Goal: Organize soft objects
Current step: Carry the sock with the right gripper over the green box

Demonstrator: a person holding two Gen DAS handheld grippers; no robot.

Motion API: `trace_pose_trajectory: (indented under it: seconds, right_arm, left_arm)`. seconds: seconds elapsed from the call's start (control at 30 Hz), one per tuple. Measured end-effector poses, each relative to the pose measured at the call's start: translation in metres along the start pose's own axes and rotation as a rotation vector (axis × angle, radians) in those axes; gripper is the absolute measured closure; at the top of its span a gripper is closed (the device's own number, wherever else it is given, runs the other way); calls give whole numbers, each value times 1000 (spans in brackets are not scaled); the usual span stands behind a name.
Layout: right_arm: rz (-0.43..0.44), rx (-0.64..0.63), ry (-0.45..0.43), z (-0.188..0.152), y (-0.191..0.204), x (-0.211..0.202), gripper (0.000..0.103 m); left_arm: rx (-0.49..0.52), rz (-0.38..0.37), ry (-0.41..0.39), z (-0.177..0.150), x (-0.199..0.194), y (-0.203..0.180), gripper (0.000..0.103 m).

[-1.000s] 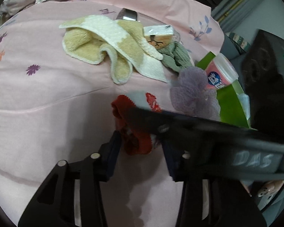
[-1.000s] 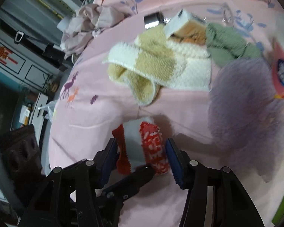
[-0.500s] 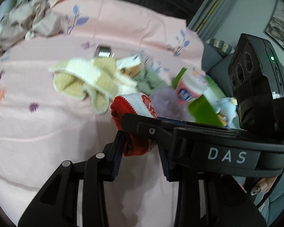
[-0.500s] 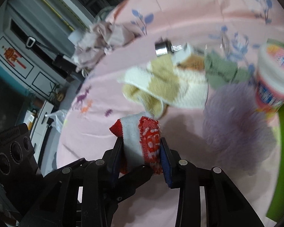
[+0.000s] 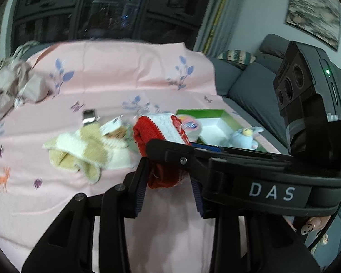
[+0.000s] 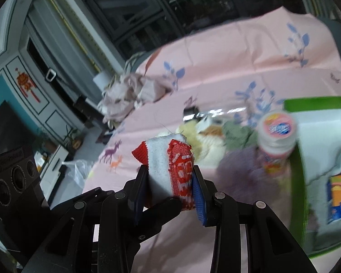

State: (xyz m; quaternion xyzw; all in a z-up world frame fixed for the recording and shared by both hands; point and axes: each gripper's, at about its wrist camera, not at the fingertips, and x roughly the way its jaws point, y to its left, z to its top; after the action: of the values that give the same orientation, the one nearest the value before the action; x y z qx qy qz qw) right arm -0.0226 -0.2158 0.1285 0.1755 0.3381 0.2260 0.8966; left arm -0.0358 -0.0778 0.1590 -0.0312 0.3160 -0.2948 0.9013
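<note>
A red and white sock (image 5: 161, 129) hangs above the pink bedsheet (image 5: 56, 195), held by both grippers. My left gripper (image 5: 168, 186) is shut on its red lower end. My right gripper (image 6: 169, 188) is shut on the sock (image 6: 168, 161), with both pads pressed against its sides. In the left wrist view the right gripper's arm crosses in from the right and hides part of the sock. In the right wrist view one left finger (image 6: 163, 204) reaches in beneath the sock.
A yellow and white knitted cloth (image 5: 84, 152) lies on the bed beside a grey-green cloth (image 6: 236, 134) and a purple fluffy item (image 6: 241, 170). A green box (image 6: 295, 177) at the right holds a blue plush toy (image 5: 243, 136); a pink-lidded bottle (image 6: 277, 132) stands by it. Crumpled fabric (image 5: 11, 86) lies far left.
Both grippers have risen together and lifted the sock off the sheet. The right jaws closed in from loose around the sock to pressing on it.
</note>
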Motion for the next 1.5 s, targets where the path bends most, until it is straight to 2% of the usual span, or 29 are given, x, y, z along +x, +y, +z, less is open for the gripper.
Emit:
trace_pose_trajectory:
  seconds: [0.23, 0.37, 0.53, 0.63, 0.83, 1.03, 1.2, 1.5]
  right_arm:
    - [-49, 51, -106, 8, -37, -49, 64]
    - [-114, 92, -172, 8, -59, -74, 64]
    - [-164, 149, -223, 6, -89, -96, 64]
    - [-164, 201, -236, 4, -111, -104, 64]
    - [-171, 299, -228, -3, -146, -104, 64]
    - [-195, 383, -184, -8, -176, -93, 64]
    - [-207, 425, -148, -11, -191, -86, 64]
    - [-237, 463, -100, -14, -204, -77, 64]
  left_arm:
    - [88, -74, -17, 21, 21, -47, 68]
    - [128, -112, -22, 29, 36, -73, 69]
    - [166, -172, -12, 33, 62, -103, 69]
    - [179, -195, 8, 34, 77, -115, 69]
    - [185, -209, 77, 31, 110, -132, 69]
    - [162, -221, 149, 25, 137, -137, 69]
    - [133, -226, 199, 22, 154, -136, 69]
    - [109, -216, 244, 16, 167, -136, 68]
